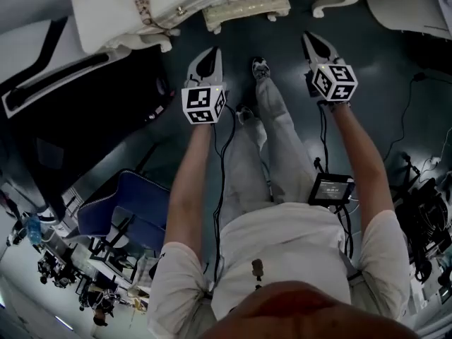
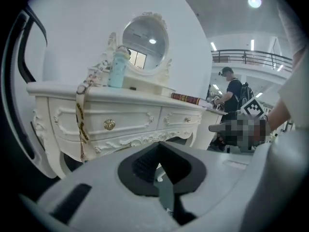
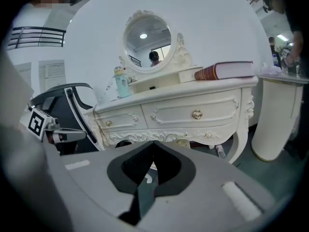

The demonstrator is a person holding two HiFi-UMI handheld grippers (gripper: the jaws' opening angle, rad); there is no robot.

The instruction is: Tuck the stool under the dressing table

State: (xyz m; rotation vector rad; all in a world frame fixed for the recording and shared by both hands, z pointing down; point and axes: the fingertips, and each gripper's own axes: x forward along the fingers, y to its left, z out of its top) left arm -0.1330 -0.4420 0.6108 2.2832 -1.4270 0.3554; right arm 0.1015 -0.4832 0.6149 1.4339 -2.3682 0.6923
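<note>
Head view: left hand-held gripper and right hand-held gripper clenched, empty; stool under the counter looks rigid, probably light; grip its seat edges.

One dressing table, one stool, one oval mirror, one bottle, one book, two hand-held grippers

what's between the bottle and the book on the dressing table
The oval mirror stands between the bottle and the book; the right gripper view shows it clearly.
</note>
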